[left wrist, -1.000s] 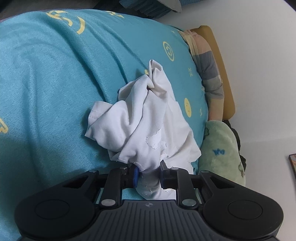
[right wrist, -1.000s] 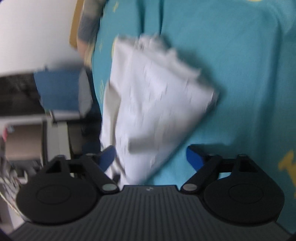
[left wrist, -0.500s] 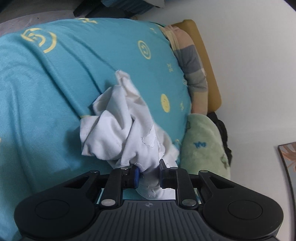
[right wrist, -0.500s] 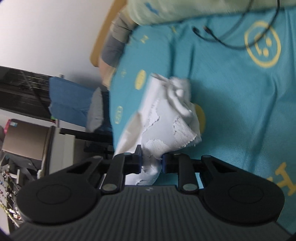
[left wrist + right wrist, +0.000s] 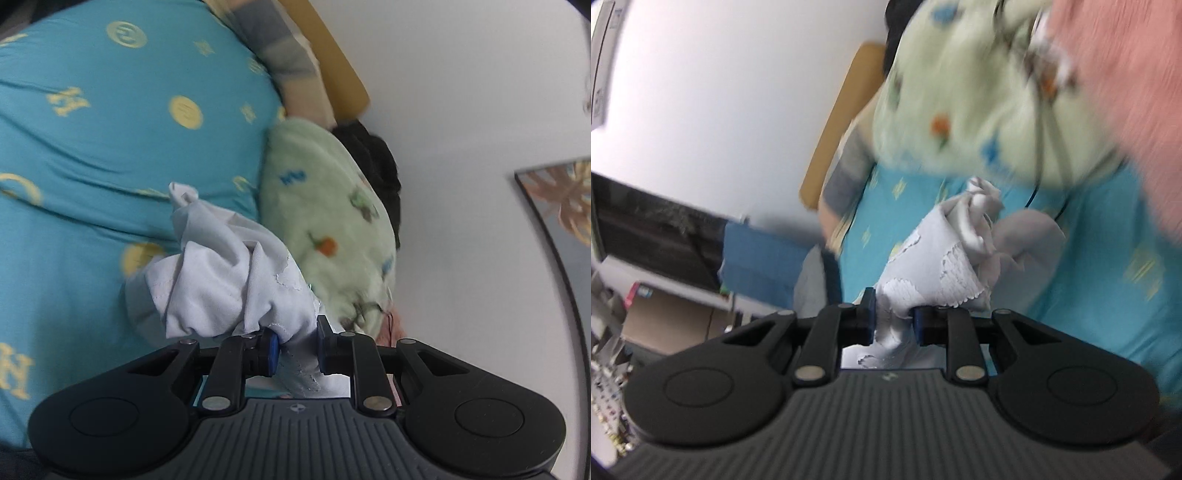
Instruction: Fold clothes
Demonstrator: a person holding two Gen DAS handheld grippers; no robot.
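A crumpled white garment (image 5: 225, 280) with a scalloped lace edge hangs bunched above the teal bedspread (image 5: 92, 155). My left gripper (image 5: 297, 347) is shut on one part of the garment. In the right wrist view my right gripper (image 5: 894, 321) is shut on another part of the same white garment (image 5: 945, 266), which rises in a twisted bundle in front of it. The view is motion-blurred.
A pale green patterned blanket (image 5: 332, 221) lies by the wall beside the garment; it also shows in the right wrist view (image 5: 960, 92). A pink cloth (image 5: 1126, 92) is at the upper right. A striped pillow (image 5: 280, 55) and wooden headboard (image 5: 332, 59) lie beyond. Shelves and boxes (image 5: 665, 295) stand off the bed.
My right gripper went from open to shut on the garment. Both grippers lifted the garment off the bedspread and swung toward the green blanket and wall.
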